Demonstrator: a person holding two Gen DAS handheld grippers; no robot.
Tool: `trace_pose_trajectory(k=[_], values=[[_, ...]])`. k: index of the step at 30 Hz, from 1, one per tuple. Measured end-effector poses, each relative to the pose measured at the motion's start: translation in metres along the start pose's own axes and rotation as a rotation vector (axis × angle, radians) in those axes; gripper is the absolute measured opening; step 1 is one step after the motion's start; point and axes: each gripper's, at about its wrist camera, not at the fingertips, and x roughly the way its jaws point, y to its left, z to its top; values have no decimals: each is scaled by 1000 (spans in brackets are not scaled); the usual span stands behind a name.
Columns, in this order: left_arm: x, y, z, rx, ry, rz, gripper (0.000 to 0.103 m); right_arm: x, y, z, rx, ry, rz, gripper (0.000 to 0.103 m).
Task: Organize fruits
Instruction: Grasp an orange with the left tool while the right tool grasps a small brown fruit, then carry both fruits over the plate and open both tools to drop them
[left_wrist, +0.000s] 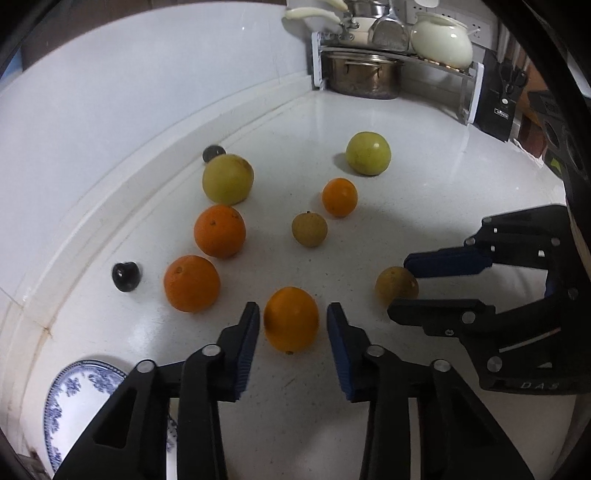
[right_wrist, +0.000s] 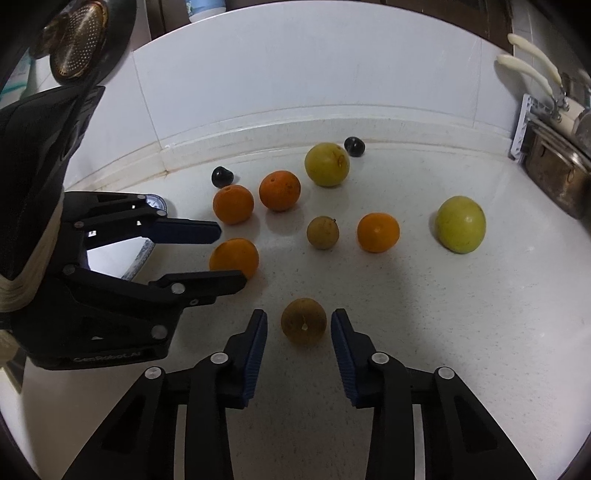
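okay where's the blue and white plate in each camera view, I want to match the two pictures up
Left wrist view: blue-and-white plate at bottom left, partly behind the left gripper.
Right wrist view: plate at mid left, mostly hidden behind that gripper.
Shared landmark: the orange between the left gripper's fingers.

Dim indoor light falls from above onto a white speckled countertop, leaving soft short shadows beside each fruit. Faint glare streaks the wall tiles. Both fisheye views bend straight edges into curves (corners go fully black), and the near foreground looks slightly soft.
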Motion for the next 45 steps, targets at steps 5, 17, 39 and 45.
trace_pose_trajectory(k=[5, 17, 39, 45], values=[[6, 0, 2, -15, 15, 8, 32, 4, -2, 0, 9, 10, 22, 29], [-7, 0, 2, -92, 2, 33, 32, -2, -2, 0, 16, 6, 59, 28], [-105, 10, -45, -310, -118, 216, 32, -47, 49, 20, -110, -93, 147, 28], [-131, 20, -67, -387, -145, 286, 32, -54, 76, 25, -163, -113, 199, 28]])
